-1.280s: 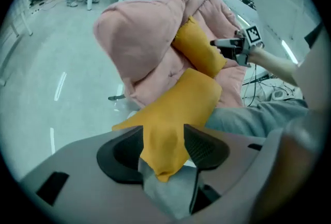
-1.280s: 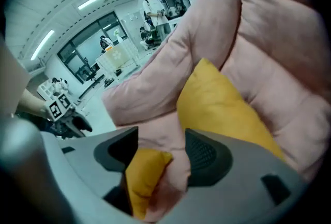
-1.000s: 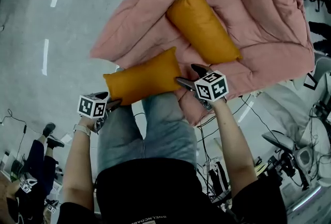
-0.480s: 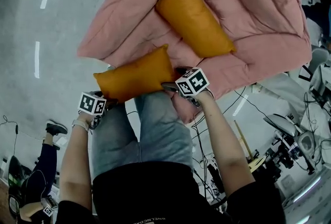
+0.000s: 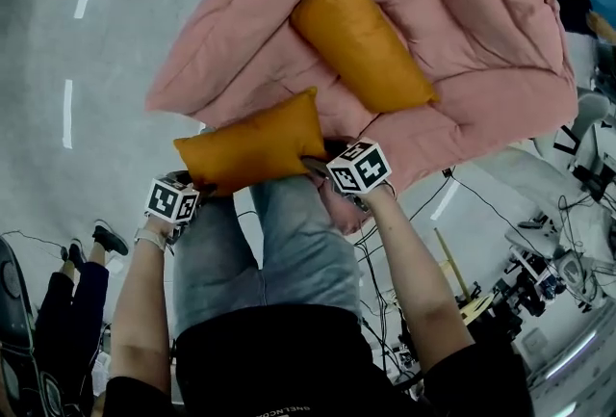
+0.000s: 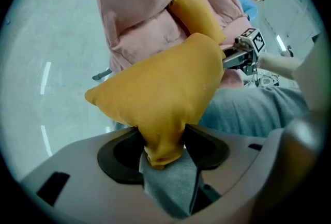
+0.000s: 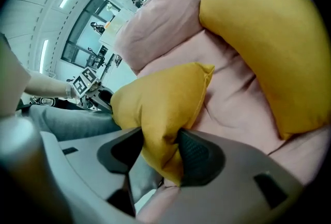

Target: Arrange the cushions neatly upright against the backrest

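Over the front edge of the pink sofa [image 5: 481, 68], the near cushion [image 5: 252, 143] is being pinched at both ends. The left hand-held gripper [image 6: 163, 151] and right hand-held gripper [image 7: 164, 153] have just been closing on its corners, burying their tips in fabric. The other cushion [image 5: 361, 44] is lying on the seat, and the sofa's top is running off-frame.

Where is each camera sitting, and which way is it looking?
Head view: on the person's head, facing steeply down at near cushion, far cushion, pink sofa; shows arms, jeans, left gripper, right gripper.
Left gripper view: on the left gripper, looking along jaws just closed on the near cushion's corner; jeans, right gripper beyond.
Right gripper view: on the right gripper, jaws just closed on that cushion's other end; left gripper beyond.
Shared: both cushions.
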Tool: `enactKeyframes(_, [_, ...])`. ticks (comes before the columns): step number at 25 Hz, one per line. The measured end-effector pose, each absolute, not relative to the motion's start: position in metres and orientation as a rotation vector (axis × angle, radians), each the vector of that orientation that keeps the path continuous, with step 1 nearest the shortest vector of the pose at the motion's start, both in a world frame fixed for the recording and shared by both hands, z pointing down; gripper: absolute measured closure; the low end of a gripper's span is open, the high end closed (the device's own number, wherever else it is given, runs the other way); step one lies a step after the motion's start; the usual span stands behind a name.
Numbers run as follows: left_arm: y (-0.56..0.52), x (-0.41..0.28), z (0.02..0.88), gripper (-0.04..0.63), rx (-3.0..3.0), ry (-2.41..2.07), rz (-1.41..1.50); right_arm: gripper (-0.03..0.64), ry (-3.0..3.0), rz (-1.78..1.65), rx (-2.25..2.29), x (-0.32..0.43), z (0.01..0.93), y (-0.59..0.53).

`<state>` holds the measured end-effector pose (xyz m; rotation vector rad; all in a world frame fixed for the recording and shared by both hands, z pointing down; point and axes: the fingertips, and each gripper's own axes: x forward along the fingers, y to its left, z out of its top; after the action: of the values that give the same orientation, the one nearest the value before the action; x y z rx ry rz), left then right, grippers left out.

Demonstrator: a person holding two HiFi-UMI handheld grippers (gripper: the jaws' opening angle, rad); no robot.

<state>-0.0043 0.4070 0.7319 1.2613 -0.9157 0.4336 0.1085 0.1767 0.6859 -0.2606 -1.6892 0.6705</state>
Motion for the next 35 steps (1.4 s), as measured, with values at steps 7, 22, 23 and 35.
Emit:
enactKeyframes(7, [0.381,-0.034,0.693,0.343,1.394,-0.944,0.536,0.396,-1.801,0.720,-0.199,0.107,0.652,0.166])
enactKeyframes(22, [0.253,-0.051,0.560,0.356,1.752,-0.848,0.819,0.388,-2.049,0.880,0.225,0.162,0.532,0.102])
enactKeyframes(23, [0.237,-0.058,0.552,0.356,1.783,-0.841,0.854,0.388,-2.075,0.894,0.272,0.162,0.526,0.096])
enactKeyframes(35, [0.033,-0.076,0.481,0.357,2.045,-0.915,1.143,0.380,-2.319,0.922,0.733,0.183,0.476,-0.020])
